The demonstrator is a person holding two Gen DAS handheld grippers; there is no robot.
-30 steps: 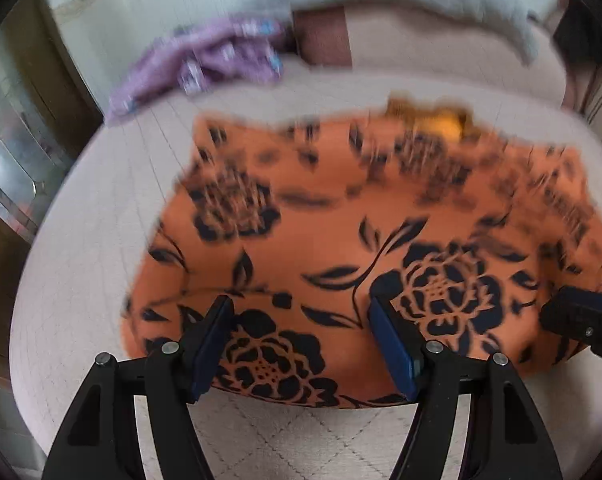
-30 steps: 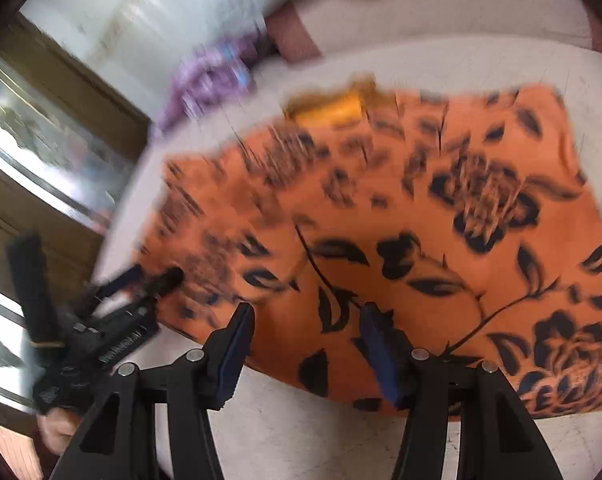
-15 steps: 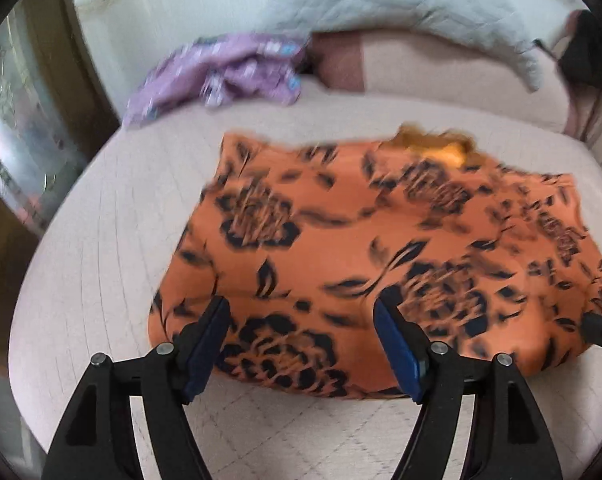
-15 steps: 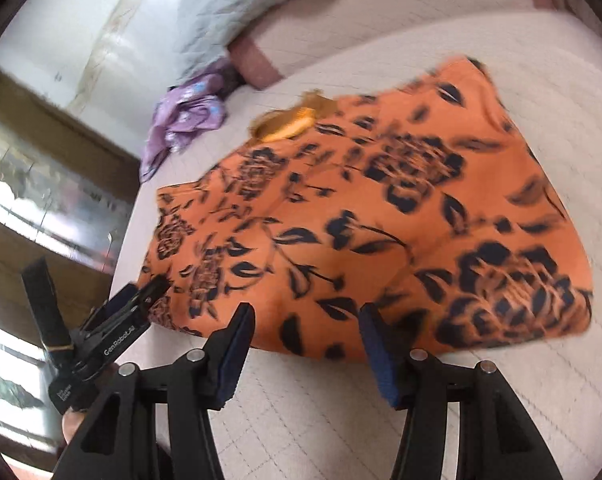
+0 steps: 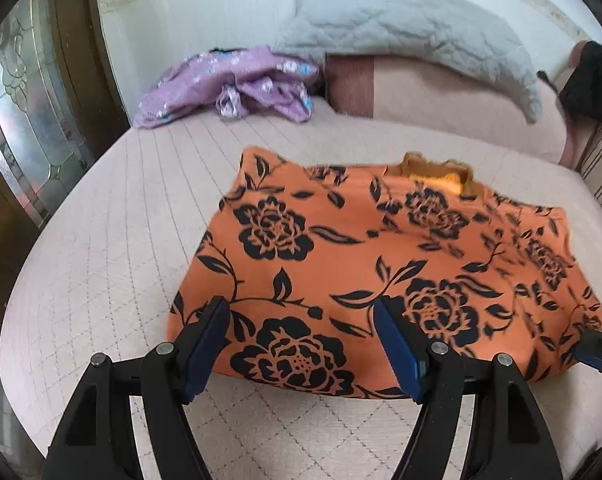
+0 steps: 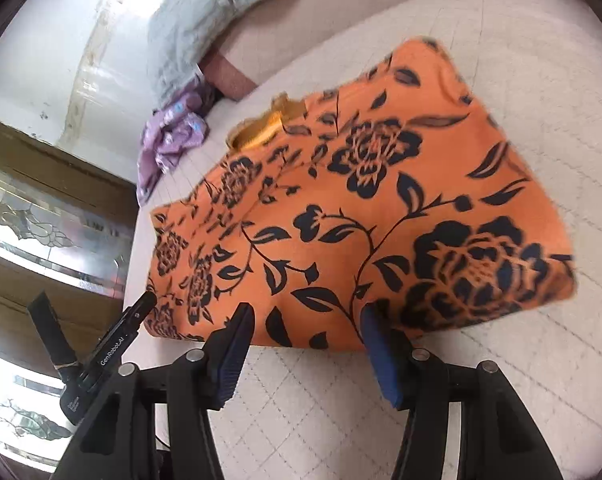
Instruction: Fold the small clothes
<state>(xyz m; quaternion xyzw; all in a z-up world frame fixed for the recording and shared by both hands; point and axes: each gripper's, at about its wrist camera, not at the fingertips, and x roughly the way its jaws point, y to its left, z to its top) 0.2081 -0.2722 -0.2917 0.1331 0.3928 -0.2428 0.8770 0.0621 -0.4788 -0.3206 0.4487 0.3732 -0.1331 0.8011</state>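
Left wrist: purple garment point(image 5: 237, 80) behind orange top point(image 5: 381, 264).

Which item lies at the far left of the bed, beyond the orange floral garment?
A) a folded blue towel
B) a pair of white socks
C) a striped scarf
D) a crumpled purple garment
D: a crumpled purple garment sits near the wall beyond the orange floral garment, beside the grey quilted pillow; both open tools, left and right, hold nothing.
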